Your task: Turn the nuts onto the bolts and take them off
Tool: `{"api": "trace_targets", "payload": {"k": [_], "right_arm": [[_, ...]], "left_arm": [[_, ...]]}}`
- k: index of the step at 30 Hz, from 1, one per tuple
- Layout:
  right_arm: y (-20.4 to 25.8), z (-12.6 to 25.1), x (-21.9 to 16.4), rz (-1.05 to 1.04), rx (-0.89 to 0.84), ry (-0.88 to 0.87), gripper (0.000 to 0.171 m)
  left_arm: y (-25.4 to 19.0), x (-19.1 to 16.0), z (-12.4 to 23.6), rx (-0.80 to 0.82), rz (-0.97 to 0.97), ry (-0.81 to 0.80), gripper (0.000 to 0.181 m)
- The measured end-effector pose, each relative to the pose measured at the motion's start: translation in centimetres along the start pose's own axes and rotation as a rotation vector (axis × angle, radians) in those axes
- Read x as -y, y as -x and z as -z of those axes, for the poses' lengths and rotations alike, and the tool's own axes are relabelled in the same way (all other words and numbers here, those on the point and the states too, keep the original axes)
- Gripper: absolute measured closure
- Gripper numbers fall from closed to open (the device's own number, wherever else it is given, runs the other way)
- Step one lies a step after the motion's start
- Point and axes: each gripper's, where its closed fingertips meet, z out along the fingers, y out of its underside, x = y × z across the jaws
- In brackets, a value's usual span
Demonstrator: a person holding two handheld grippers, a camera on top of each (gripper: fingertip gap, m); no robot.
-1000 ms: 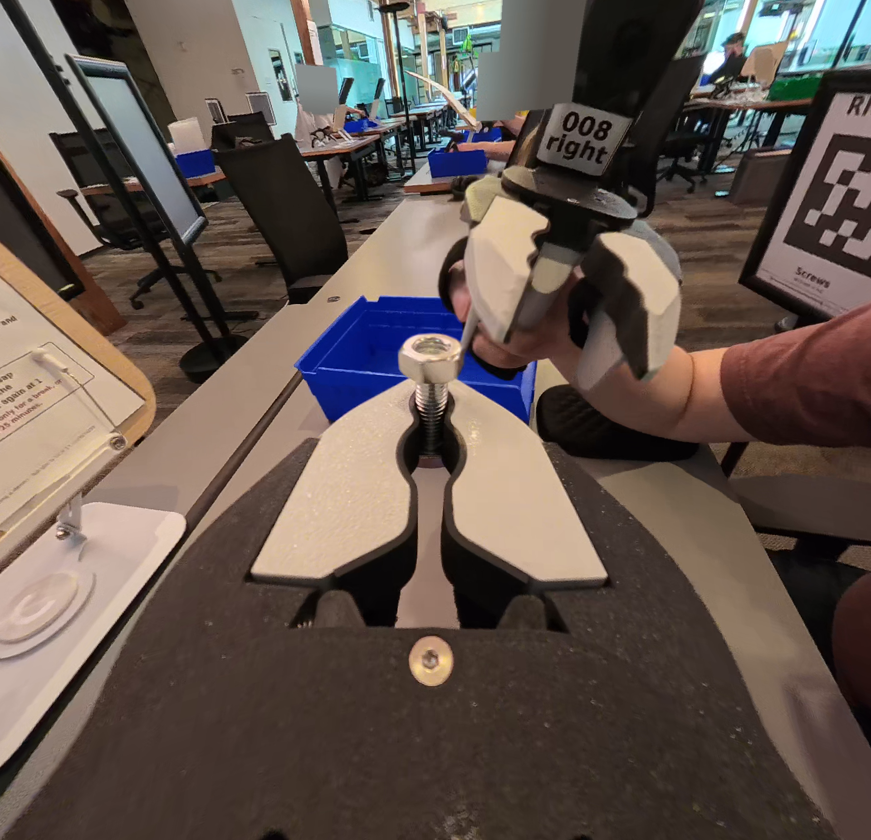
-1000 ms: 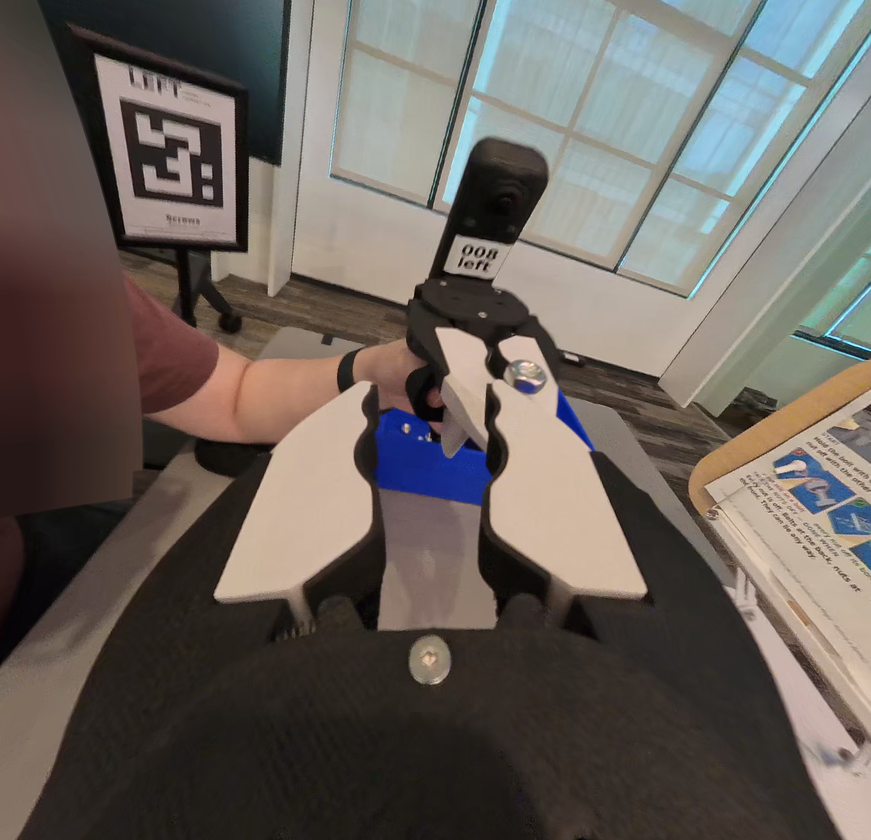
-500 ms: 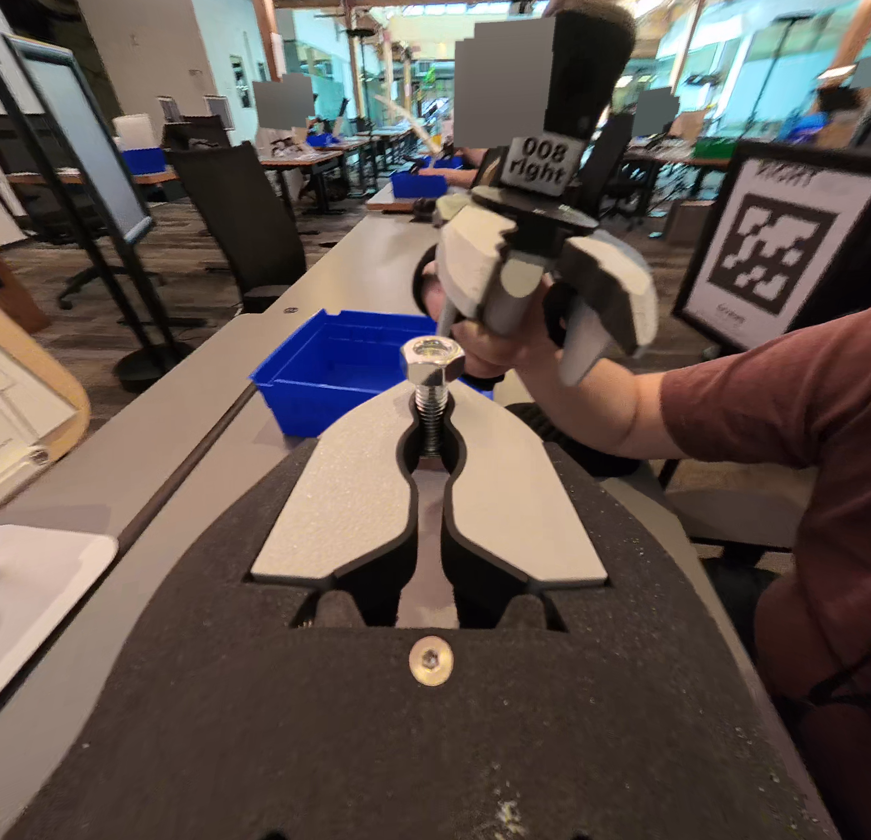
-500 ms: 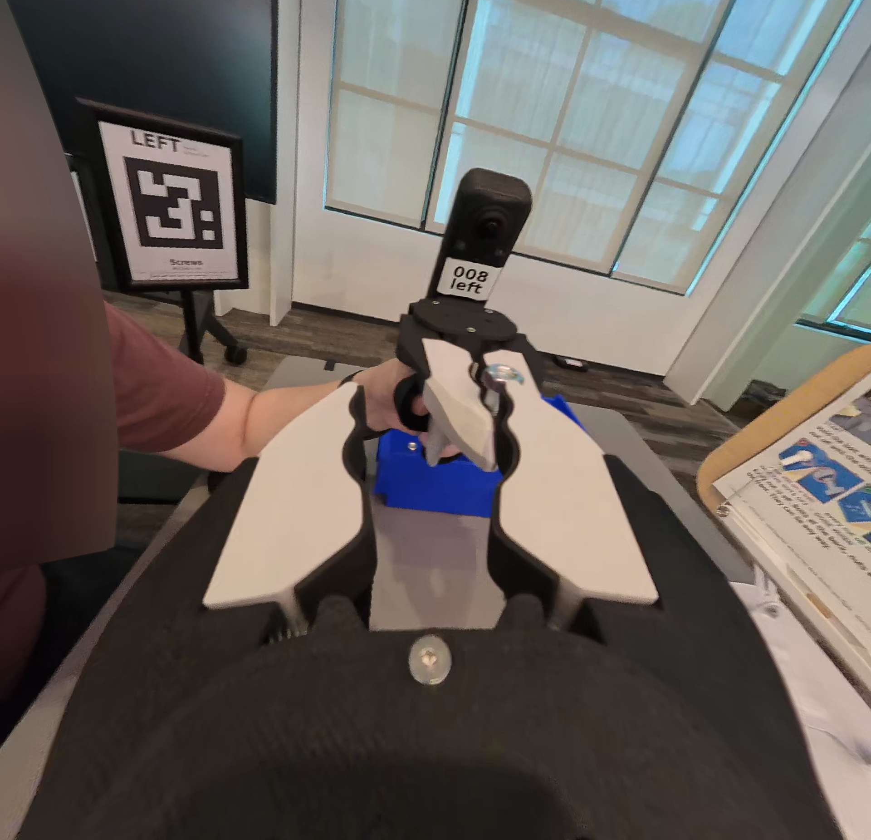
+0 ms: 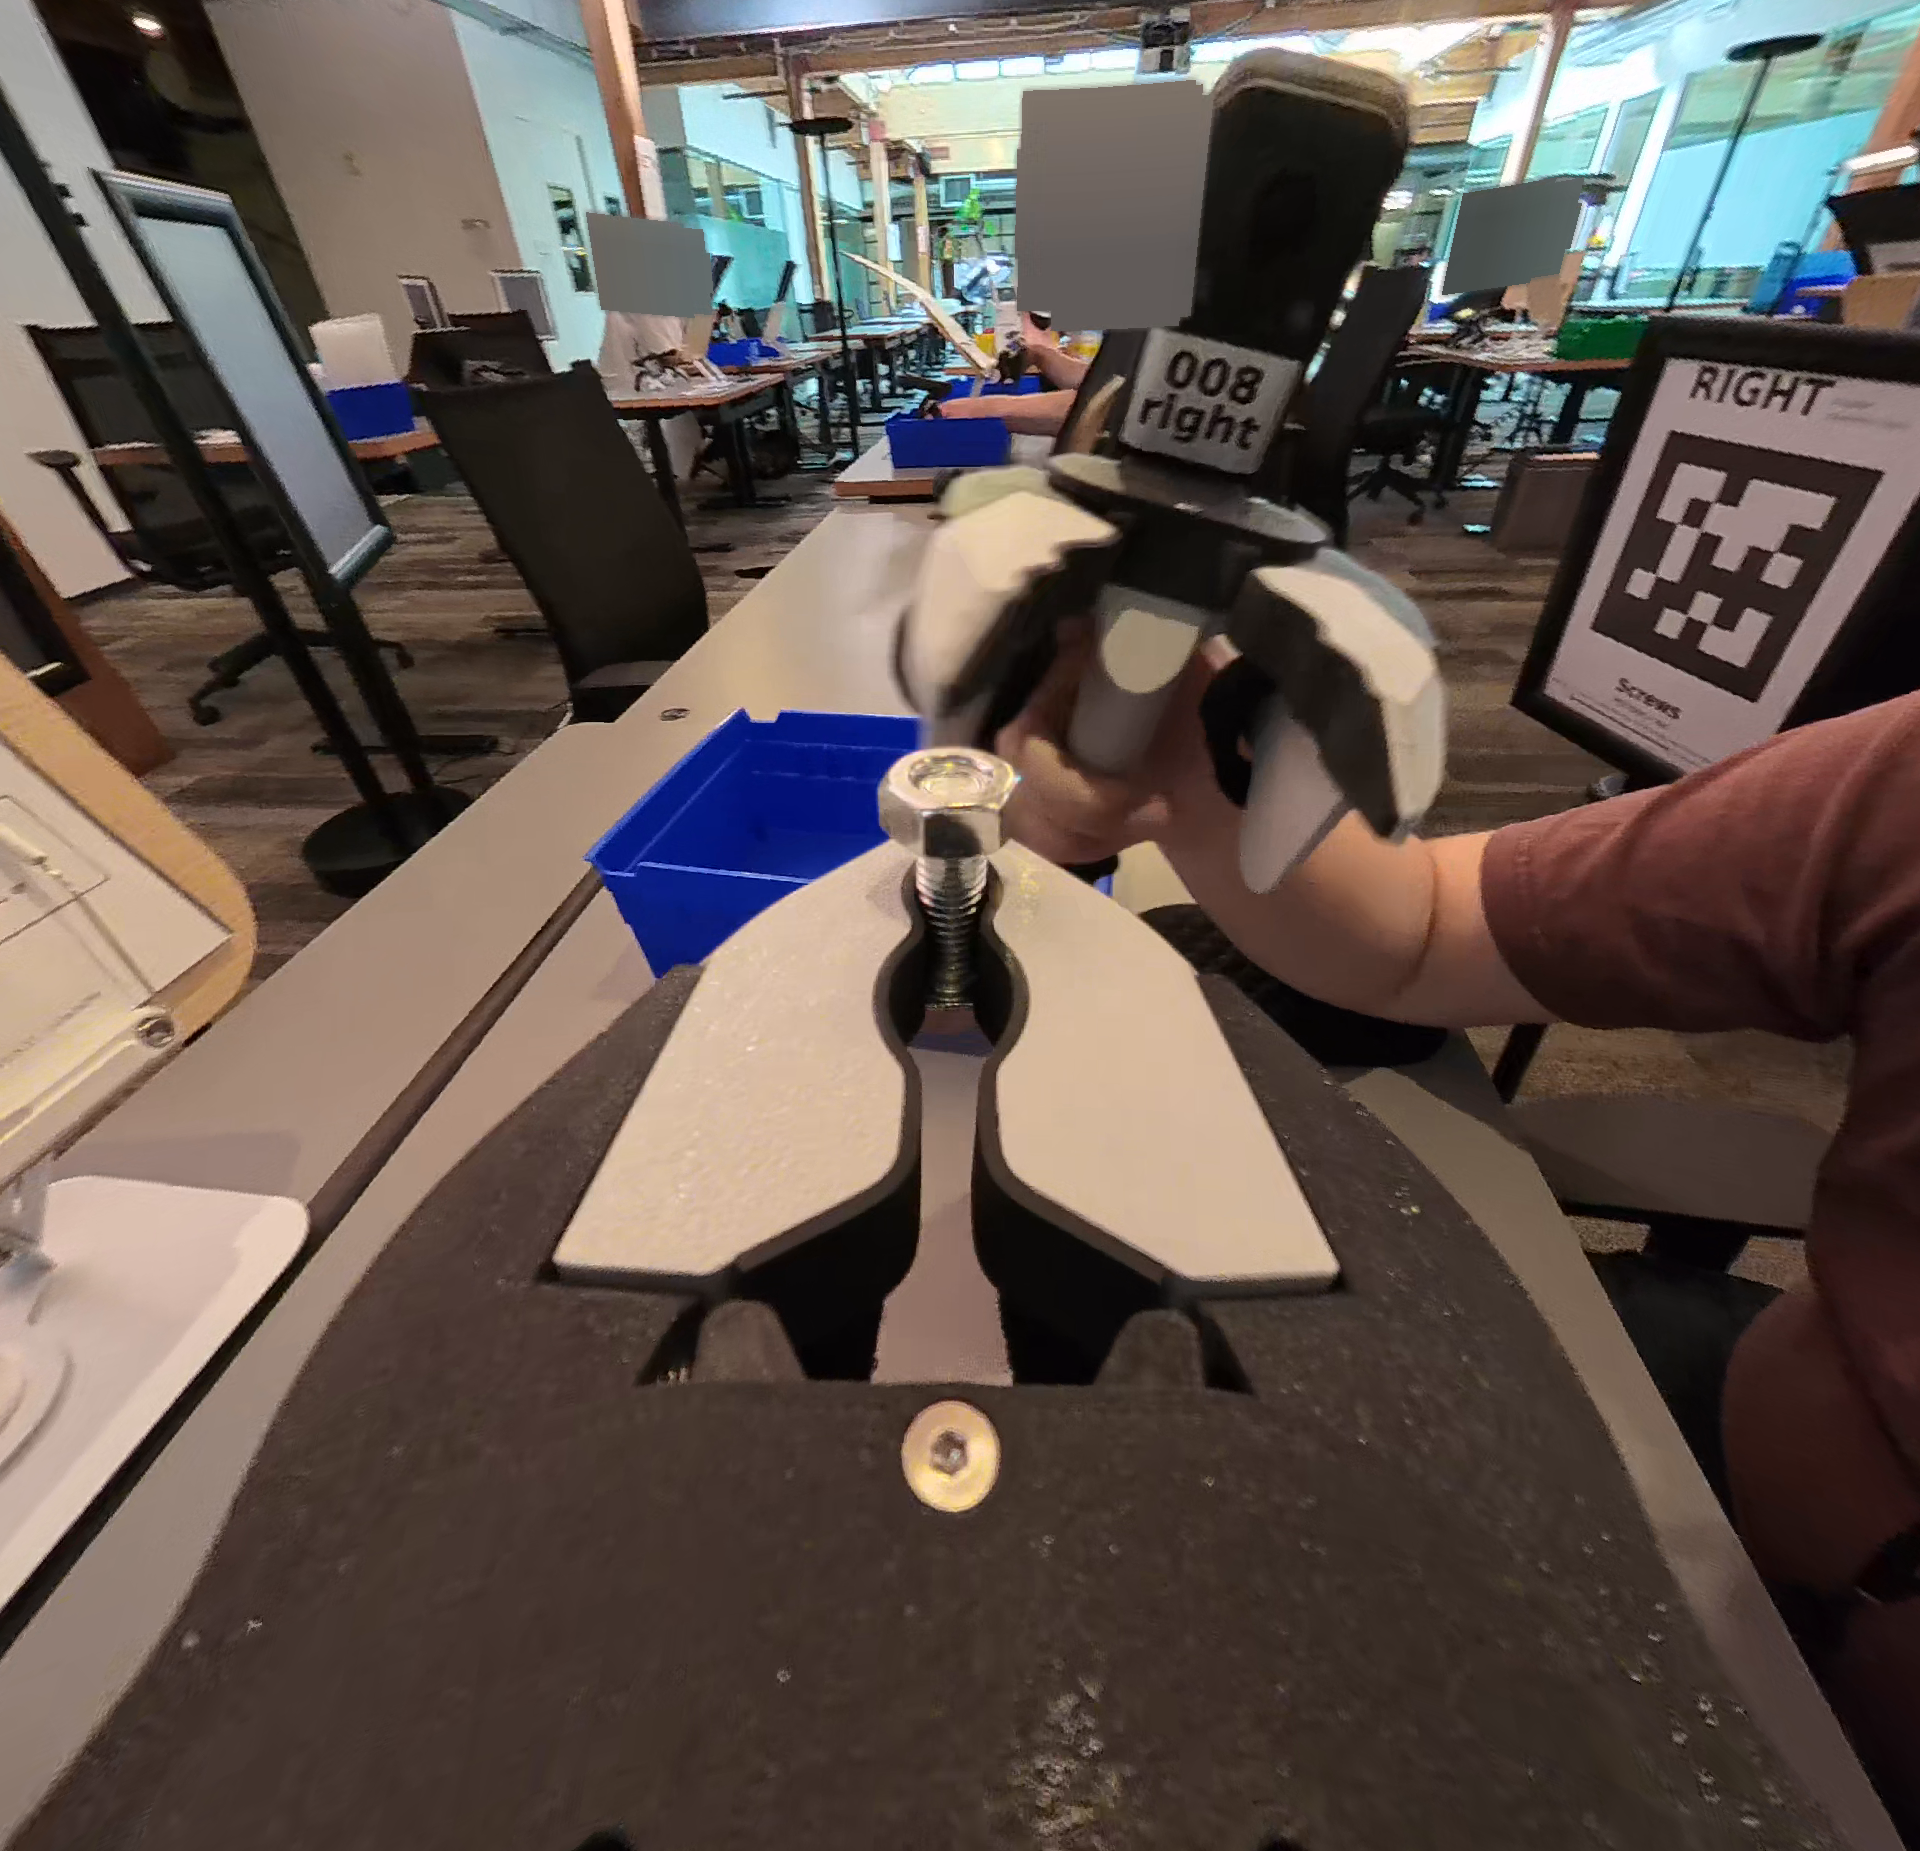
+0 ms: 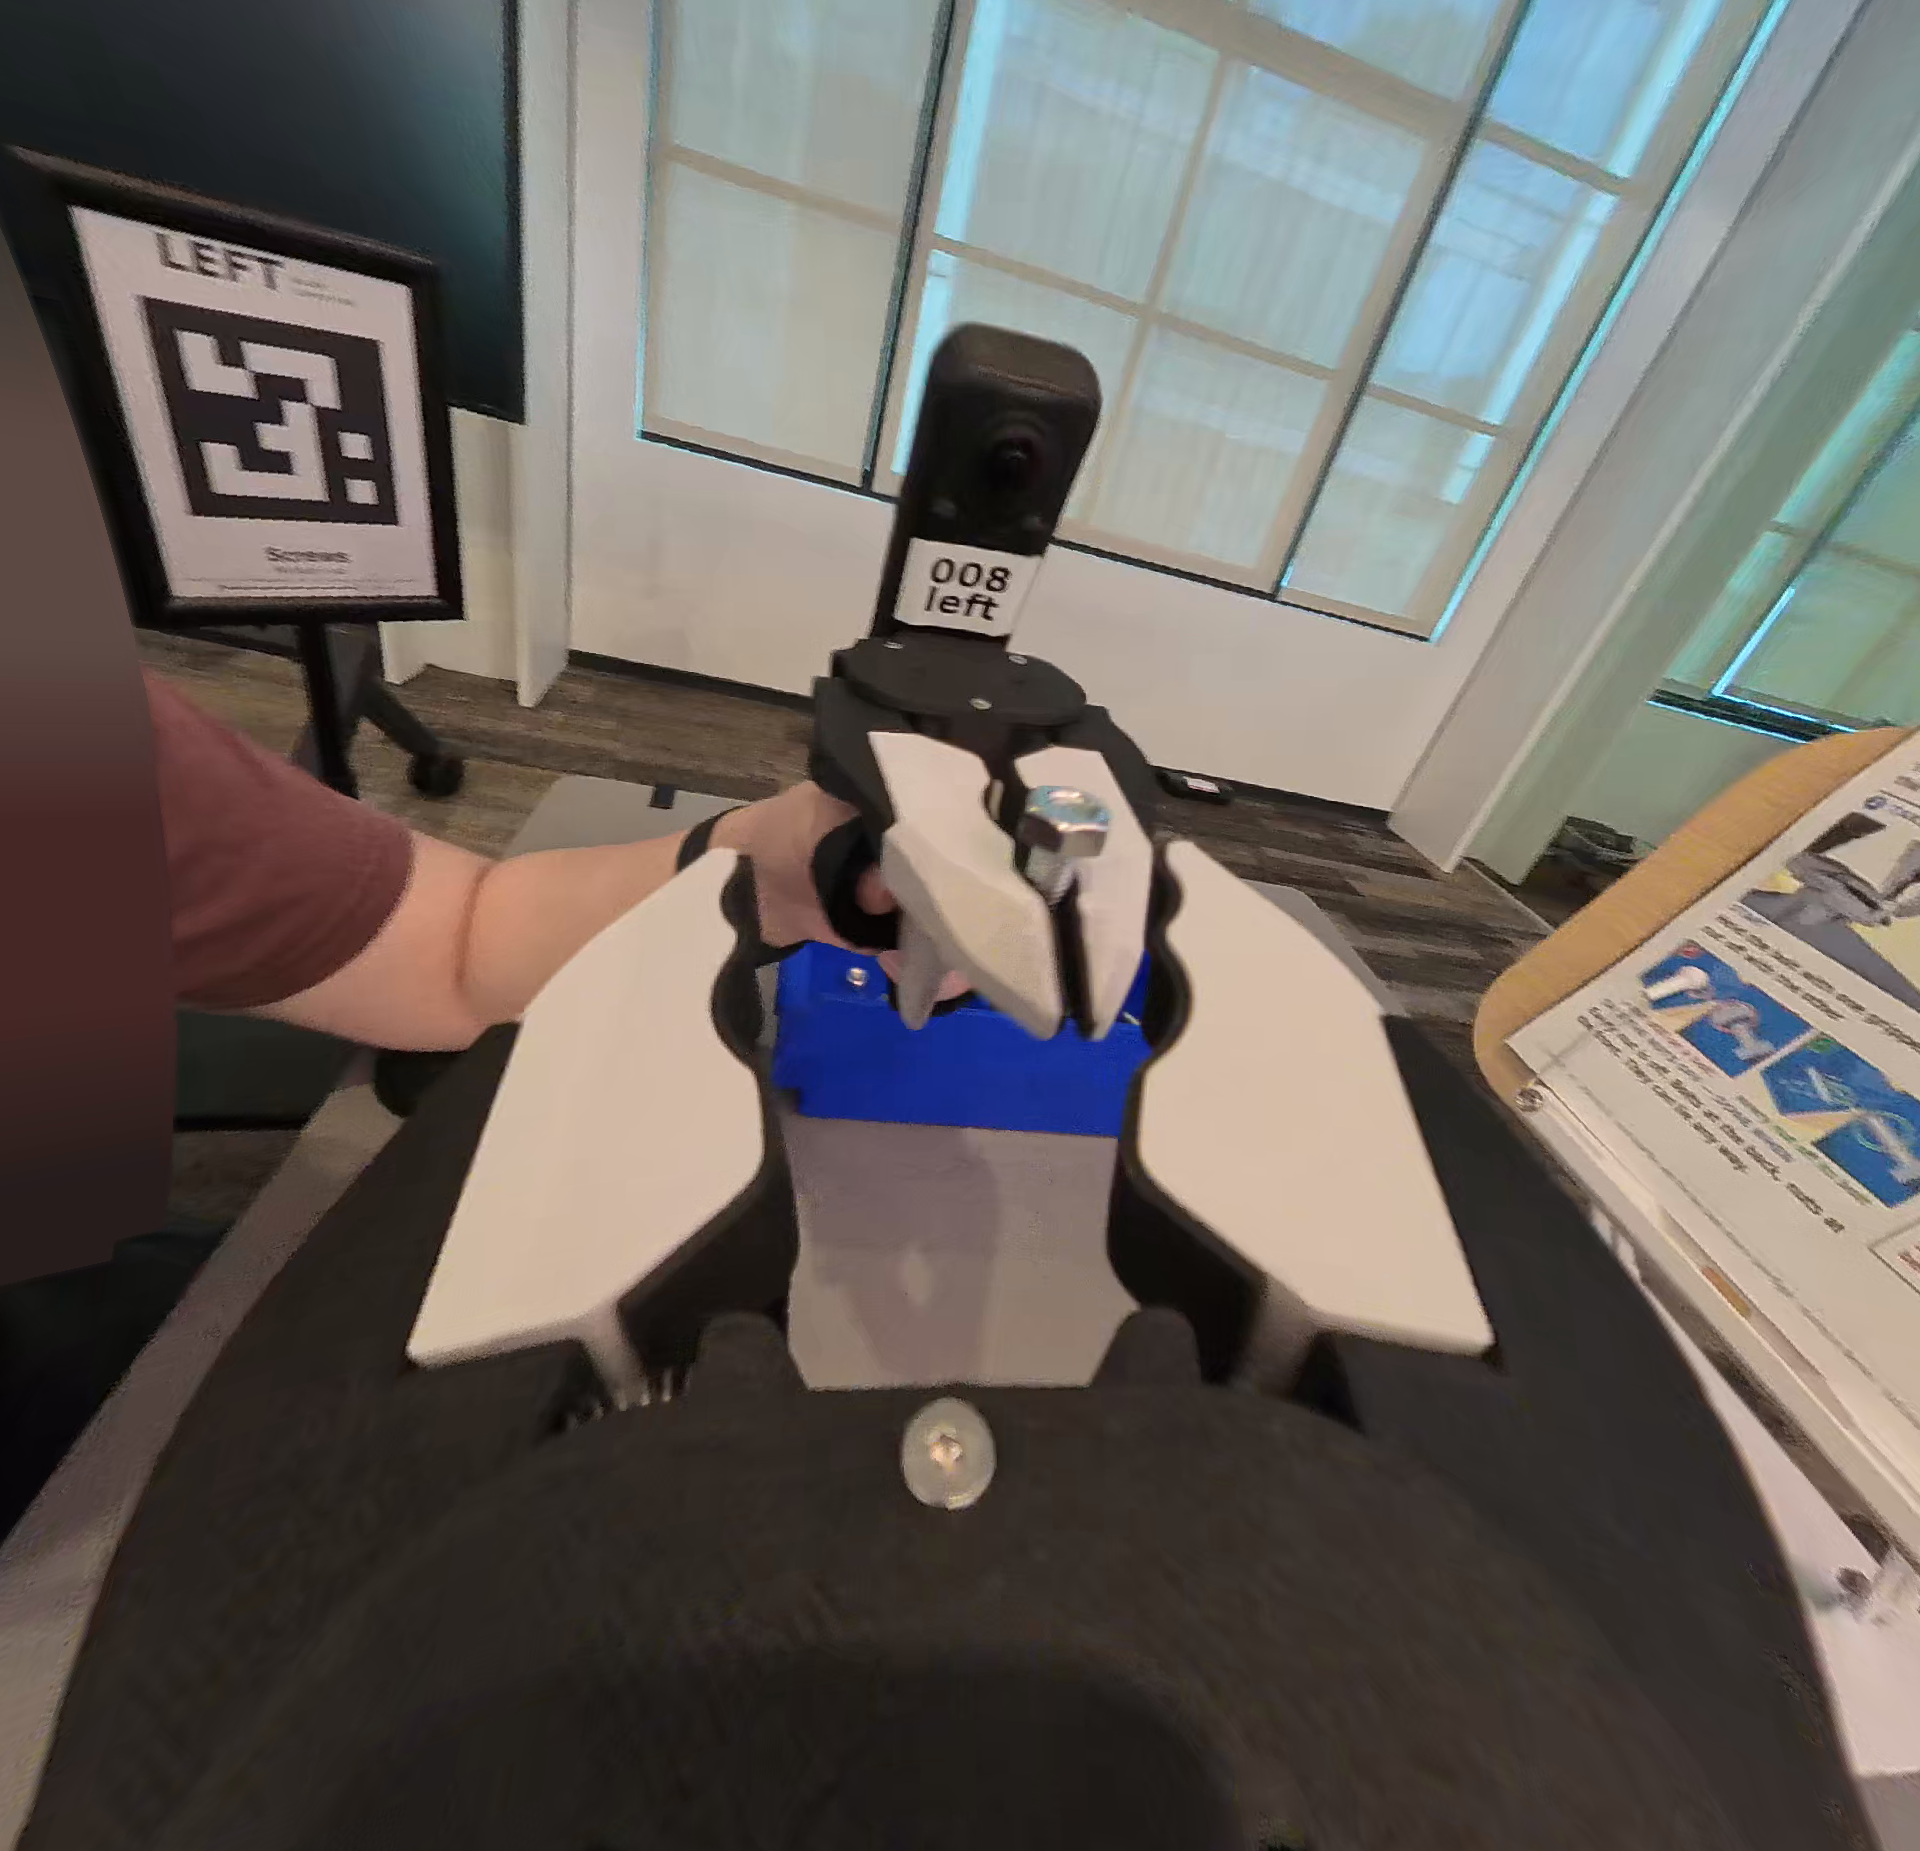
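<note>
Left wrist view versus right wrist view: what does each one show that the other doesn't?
Only the left wrist view shows a long office with desks, black chairs and the open right gripper held up facing it, holding nothing.

Only the right wrist view shows tall windows, an illustrated instruction sheet and the left gripper from the front.

Both show the bolt clamped head-up in the left gripper, the blue bin on the grey table, and a framed marker sign on a stand.

Blue bin (image 5: 748, 825), perhaps empty; marker sign (image 6: 272, 419)
</note>
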Motion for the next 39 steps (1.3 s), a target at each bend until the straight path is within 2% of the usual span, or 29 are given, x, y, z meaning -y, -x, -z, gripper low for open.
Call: {"api": "trace_targets", "payload": {"k": [6, 7, 9, 11, 14, 20, 21, 22, 23, 25, 27, 28, 33, 34, 35, 37, 39], "right_arm": [[0.8, -1.3, -1.4, 0.009, 0.017, 0.074, 0.091], [0.7, -1.0, -1.4, 0.015, 0.010, 0.090, 0.094], [1.4, -0.2, -0.6, 0.007, 0.062, 0.075, 0.118], [1.2, 0.2, 0.4, -0.021, 0.052, 0.025, 0.114], [0.3, -0.4, -0.2, 0.015, -0.022, 0.040, 0.095], [0.8, -1.5, -1.5, 0.021, -0.013, 0.096, 0.090], [0.8, -1.0, -1.3, 0.015, -0.010, 0.112, 0.095], [1.2, -0.5, -0.9, 0.011, 0.029, 0.107, 0.119], [1.6, 0.0, 0.0, -0.006, 0.064, 0.070, 0.124], [1.2, 0.4, 1.1, -0.029, 0.035, 0.009, 0.117], [0.2, 0.0, 0.5, 0.001, -0.035, 0.023, 0.099], [0.1, -0.4, 0.0, 0.010, -0.049, 0.038, 0.096], [1.0, -1.6, -1.6, -0.005, 0.001, 0.098, 0.089], [0.9, -1.3, -1.5, -0.001, -0.005, 0.115, 0.091], [1.2, -0.8, -1.2, 0.006, 0.017, 0.125, 0.111], [2.5, 0.3, 0.7, -0.026, 0.107, 0.049, 0.130], [1.6, 0.7, 1.8, -0.054, 0.054, -0.007, 0.122]], "left_arm": [[-0.4, -1.3, -1.4, 0.045, -0.081, 0.081, 0.178], [-0.2, -1.1, -1.1, 0.043, -0.064, 0.074, 0.178], [0.6, -0.5, -0.2, 0.058, -0.023, 0.034, 0.178], [0.8, -0.2, 0.3, 0.051, -0.008, 0.022, 0.178], [-0.1, -0.5, -0.3, 0.029, -0.036, 0.048, 0.178], [-0.5, -1.2, -1.2, 0.044, -0.067, 0.086, 0.178], [0.0, -1.0, -0.9, 0.058, -0.059, 0.078, 0.178], [0.4, -0.7, -0.4, 0.071, -0.045, 0.066, 0.178], [1.0, -0.5, 0.0, 0.089, -0.025, 0.050, 0.178], [0.9, -0.2, 0.4, 0.067, -0.001, 0.031, 0.178], [0.3, -0.4, -0.1, 0.048, -0.014, 0.044, 0.178], [-0.1, -0.7, -0.5, 0.034, -0.030, 0.064, 0.178], [-0.7, -1.1, -1.3, 0.031, -0.051, 0.085, 0.178], [-0.3, -0.9, -1.0, 0.044, -0.045, 0.076, 0.178], [0.1, -0.6, -0.6, 0.058, -0.029, 0.060, 0.178], [1.3, -0.2, 0.4, 0.100, -0.001, 0.039, 0.178], [1.1, -0.1, 0.5, 0.075, 0.010, 0.036, 0.178]]}}
